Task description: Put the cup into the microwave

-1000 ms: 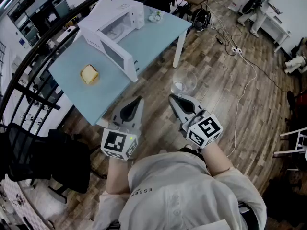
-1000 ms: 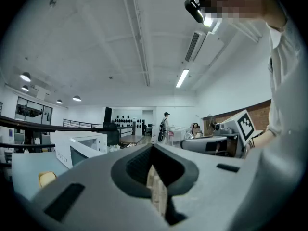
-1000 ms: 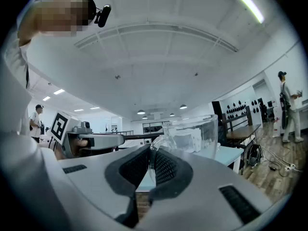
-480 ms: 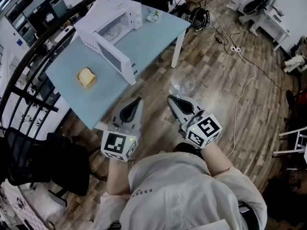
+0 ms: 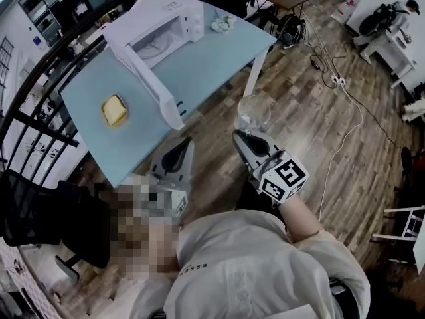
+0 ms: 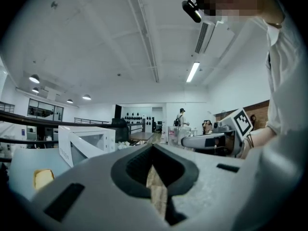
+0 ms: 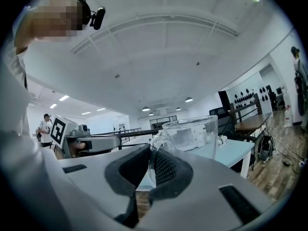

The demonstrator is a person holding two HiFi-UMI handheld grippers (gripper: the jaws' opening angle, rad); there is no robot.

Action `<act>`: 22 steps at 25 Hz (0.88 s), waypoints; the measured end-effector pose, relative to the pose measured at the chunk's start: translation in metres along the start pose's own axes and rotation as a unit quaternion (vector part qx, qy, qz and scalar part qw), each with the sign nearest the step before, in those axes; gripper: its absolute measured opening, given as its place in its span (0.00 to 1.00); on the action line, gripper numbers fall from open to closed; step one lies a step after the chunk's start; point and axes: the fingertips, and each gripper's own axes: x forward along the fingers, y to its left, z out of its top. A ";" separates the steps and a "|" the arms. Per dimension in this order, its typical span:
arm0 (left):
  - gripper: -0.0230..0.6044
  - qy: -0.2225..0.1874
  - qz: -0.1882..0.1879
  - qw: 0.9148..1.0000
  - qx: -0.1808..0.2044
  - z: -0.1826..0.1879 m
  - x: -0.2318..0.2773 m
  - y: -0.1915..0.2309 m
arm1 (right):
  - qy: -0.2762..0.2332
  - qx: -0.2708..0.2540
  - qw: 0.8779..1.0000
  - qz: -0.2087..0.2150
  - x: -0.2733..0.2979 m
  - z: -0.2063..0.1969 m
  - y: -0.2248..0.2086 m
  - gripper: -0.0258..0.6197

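Open-plan office or lab space.
Wood-plank floor [image 5: 312, 158], power strip [image 5: 337, 80] with trailing cables, black office chair [image 5: 40, 211], ceiling strip light [image 6: 192, 72], pale-blue table [image 5: 219, 52] bearing a microwave [image 5: 159, 28], desks [image 5: 392, 45] further off.

Clear glass cup [image 5: 254, 113], glossy white microwave [image 5: 159, 28], wood-plank floor [image 5: 312, 128].

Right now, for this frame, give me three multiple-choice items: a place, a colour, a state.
1. Where is the glass cup? A in the microwave; B on the table; C in the right gripper.
2. What colour is the tabletop? A light blue; B red; C black.
3. The microwave door is: A open; B shut; C missing.
C: the jaws clamp it over the wooden floor. A: the top shows pale blue. A: the door hangs swung wide.
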 end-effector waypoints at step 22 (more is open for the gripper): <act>0.04 0.020 0.227 0.972 -0.062 0.026 0.269 0.037 | 0.087 -0.004 0.965 0.247 0.097 0.038 -0.274 0.07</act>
